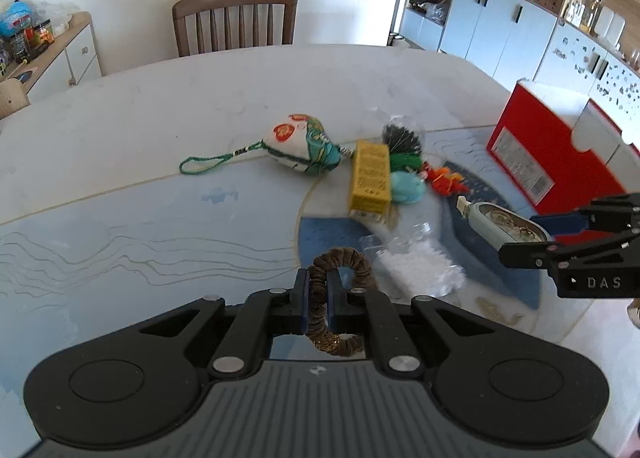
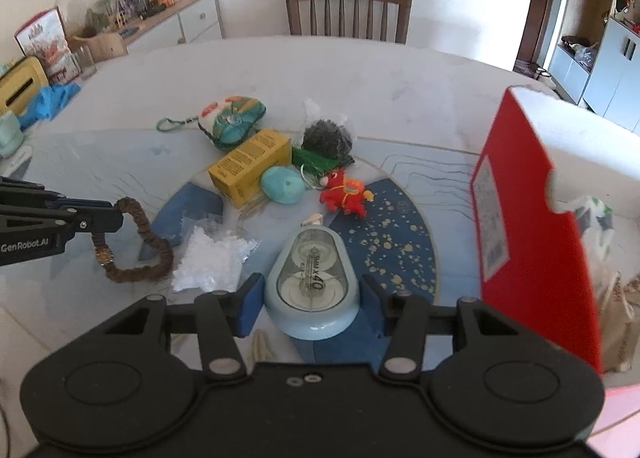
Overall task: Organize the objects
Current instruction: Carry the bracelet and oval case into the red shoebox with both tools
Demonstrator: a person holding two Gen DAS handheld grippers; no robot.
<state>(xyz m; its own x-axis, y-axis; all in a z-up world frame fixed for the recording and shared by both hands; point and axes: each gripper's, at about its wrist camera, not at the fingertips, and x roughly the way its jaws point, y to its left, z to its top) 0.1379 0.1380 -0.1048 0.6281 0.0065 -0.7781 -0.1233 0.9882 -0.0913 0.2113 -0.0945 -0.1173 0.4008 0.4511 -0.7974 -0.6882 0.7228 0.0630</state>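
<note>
My left gripper is shut on a brown hair scrunchie, which hangs off the table; the right wrist view shows that scrunchie dangling from the left gripper. My right gripper is shut on a pale blue correction tape dispenser, lifted over the table; the left wrist view has this dispenser in the right gripper. On the table lie a yellow box, a teal soft ball, a red plush toy, an embroidered pouch and a clear bag of white bits.
An open red box stands at the right, with a bag inside it. A dark fuzzy ball in plastic and a green tassel lie behind the toys. A wooden chair stands at the table's far side. Cabinets line both walls.
</note>
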